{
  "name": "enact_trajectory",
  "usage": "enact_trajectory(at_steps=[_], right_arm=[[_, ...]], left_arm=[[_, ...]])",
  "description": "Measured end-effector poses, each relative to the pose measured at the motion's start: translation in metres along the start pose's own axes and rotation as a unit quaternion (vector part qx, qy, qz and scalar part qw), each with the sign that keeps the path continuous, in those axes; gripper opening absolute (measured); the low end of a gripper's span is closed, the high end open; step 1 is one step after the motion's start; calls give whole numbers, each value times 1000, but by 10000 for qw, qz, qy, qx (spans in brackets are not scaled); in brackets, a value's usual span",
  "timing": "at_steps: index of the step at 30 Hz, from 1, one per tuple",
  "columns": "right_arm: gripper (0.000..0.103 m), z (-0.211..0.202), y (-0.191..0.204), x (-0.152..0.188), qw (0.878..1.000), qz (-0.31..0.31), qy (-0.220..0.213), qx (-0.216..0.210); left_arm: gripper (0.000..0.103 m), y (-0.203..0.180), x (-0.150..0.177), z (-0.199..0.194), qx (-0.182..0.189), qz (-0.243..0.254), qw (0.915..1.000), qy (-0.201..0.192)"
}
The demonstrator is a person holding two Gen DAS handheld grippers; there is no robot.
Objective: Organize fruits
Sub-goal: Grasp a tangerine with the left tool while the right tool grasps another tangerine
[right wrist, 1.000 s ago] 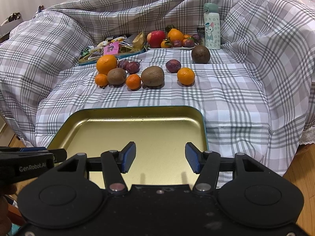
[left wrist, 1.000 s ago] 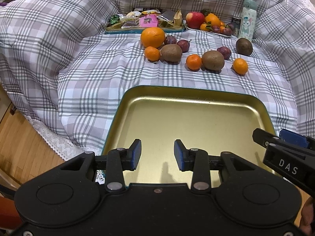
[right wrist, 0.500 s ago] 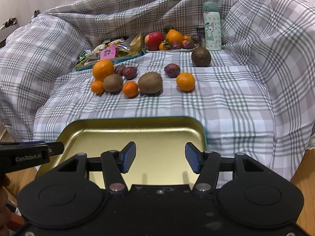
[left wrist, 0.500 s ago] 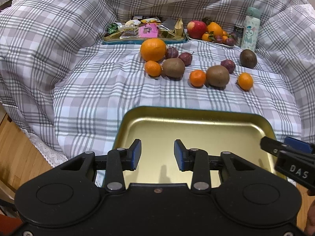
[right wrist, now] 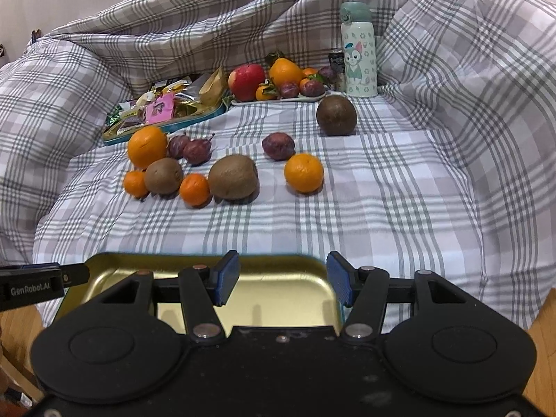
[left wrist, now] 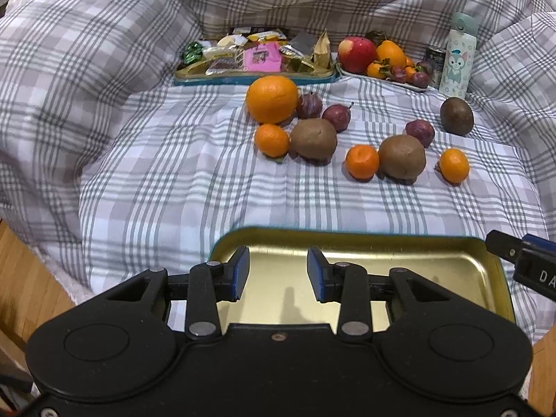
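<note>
Loose fruit lies on the plaid cloth: a big orange point(left wrist: 272, 98) point(right wrist: 147, 146), small mandarins point(left wrist: 362, 161) point(right wrist: 303, 172), brown kiwis point(left wrist: 401, 161) point(right wrist: 233, 177), purple plums point(left wrist: 336, 117) point(right wrist: 278, 146) and a dark round fruit point(left wrist: 456, 116) point(right wrist: 336, 115). An empty gold tray point(left wrist: 434, 271) point(right wrist: 278, 288) sits at the near edge, under both grippers. My left gripper point(left wrist: 278, 274) is open and empty over the tray's left part. My right gripper point(right wrist: 283, 278) is open and empty over its right part.
A teal-rimmed tray of snack packets point(left wrist: 257, 59) point(right wrist: 163, 111) and a white plate of apple, orange and plums point(left wrist: 382, 60) point(right wrist: 278, 81) stand at the back. A mint bottle point(left wrist: 457, 55) point(right wrist: 358, 52) and a dark can stand beside them. Wooden floor shows at both sides.
Both grippers have drawn back towards the near edge and tilted up. The gold tray fills less of each view and the fruit shows more centrally. Jaws stay open.
</note>
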State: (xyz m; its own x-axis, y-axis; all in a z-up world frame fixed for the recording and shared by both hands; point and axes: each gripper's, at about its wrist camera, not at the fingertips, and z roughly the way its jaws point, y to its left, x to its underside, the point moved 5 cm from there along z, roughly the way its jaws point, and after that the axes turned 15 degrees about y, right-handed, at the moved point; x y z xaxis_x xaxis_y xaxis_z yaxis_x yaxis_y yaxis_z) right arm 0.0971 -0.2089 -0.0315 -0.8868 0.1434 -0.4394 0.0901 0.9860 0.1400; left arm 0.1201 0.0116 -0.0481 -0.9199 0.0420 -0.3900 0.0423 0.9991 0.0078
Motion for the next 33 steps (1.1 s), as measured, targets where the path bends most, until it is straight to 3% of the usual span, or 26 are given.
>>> enact_trajectory(at_steps=[21, 33], right_arm=[[57, 56, -10, -61, 9996, 52, 237, 154], [57, 86, -12, -99, 9994, -3, 242, 241]], left_arm=[[46, 4, -72, 43, -152, 161, 9997, -114], [46, 14, -109, 67, -21, 107, 9999, -99]])
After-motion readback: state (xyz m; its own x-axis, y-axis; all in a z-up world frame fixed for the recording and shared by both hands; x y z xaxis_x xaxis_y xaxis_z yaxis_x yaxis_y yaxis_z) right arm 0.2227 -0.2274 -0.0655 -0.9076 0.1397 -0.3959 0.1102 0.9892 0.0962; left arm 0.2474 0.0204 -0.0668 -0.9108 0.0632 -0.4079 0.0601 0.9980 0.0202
